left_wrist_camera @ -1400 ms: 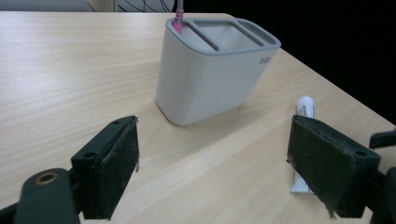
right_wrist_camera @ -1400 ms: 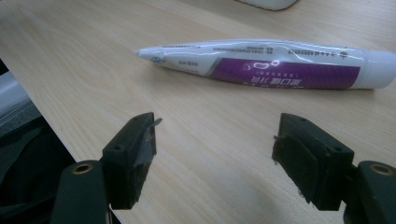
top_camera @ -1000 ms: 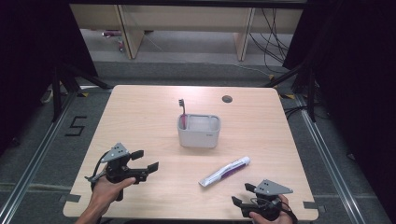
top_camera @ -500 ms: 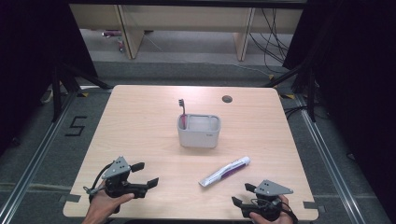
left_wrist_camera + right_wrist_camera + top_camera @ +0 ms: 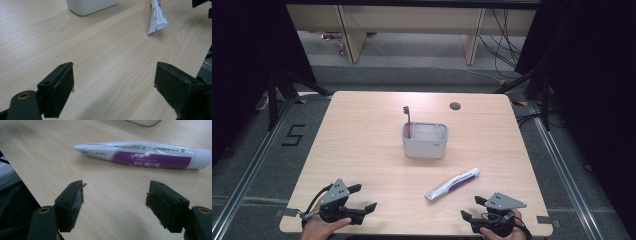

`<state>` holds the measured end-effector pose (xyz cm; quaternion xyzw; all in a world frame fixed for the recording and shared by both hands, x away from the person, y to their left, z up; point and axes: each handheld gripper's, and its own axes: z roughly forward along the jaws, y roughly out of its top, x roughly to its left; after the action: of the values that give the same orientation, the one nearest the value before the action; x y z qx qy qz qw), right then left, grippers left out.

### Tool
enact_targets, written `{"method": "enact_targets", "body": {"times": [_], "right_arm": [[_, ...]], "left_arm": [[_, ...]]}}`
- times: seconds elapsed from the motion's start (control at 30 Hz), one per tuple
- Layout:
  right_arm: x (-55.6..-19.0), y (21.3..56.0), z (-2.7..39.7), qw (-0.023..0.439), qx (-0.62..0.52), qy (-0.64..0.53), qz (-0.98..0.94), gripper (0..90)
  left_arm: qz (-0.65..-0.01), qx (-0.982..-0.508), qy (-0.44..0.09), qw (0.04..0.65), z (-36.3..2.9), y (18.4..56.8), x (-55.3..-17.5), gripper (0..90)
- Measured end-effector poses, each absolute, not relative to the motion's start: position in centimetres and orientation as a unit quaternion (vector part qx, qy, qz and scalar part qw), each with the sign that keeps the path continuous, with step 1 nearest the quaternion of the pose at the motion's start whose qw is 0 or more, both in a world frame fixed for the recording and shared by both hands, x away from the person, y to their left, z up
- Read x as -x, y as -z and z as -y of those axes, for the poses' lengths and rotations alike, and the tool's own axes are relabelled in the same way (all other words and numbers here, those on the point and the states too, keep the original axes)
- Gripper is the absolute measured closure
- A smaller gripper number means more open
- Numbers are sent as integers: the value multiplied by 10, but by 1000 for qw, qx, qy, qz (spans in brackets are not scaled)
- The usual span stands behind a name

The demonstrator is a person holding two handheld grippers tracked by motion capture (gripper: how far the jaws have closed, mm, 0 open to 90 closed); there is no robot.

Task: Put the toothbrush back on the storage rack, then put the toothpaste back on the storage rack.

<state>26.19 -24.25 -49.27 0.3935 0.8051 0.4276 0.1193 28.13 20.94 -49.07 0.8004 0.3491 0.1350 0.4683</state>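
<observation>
A white and purple toothpaste tube (image 5: 453,183) lies flat on the wooden table (image 5: 362,145), right of centre near the front. Behind it stands a grey holder box (image 5: 425,140) with a dark toothbrush (image 5: 407,120) upright in its left side. My left gripper (image 5: 363,198) rests open at the table's front left corner, nothing between its jaws. My right gripper (image 5: 473,209) sits open at the front right, just short of the tube. The right gripper view has the tube (image 5: 140,155) lying crosswise beyond the open jaws. In the left gripper view the tube's crimped end (image 5: 157,18) lies far ahead.
A round cable hole (image 5: 455,106) sits near the table's far edge. Dark floor with tape marks surrounds the table, and shelving legs and cables stand beyond it. The holder's base (image 5: 90,5) shows at the top of the left gripper view.
My left gripper has drawn back toward the front edge and settled lower at the corner. The right gripper, tube and holder have stayed where they were.
</observation>
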Motion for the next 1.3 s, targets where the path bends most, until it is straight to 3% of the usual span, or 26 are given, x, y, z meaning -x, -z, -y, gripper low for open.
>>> {"method": "enact_targets", "body": {"times": [0.1,0.3,0.43,0.8,1.3], "right_arm": [[-264,493,243,136,-381,-424,-810,295],[-263,493,240,116,-394,-422,-808,295],[-265,493,242,138,-375,-419,-815,295],[-268,487,240,134,-335,-418,-833,295],[-312,464,226,156,-222,-322,-907,308]], "left_arm": [[-342,-806,-140,462,-207,493,-277,156],[-330,-825,-143,435,-207,498,-271,157],[-343,-813,-147,447,-208,497,-271,156],[-334,-827,-147,427,-205,499,-271,157],[-320,-838,-141,419,-208,498,-270,157]]}}
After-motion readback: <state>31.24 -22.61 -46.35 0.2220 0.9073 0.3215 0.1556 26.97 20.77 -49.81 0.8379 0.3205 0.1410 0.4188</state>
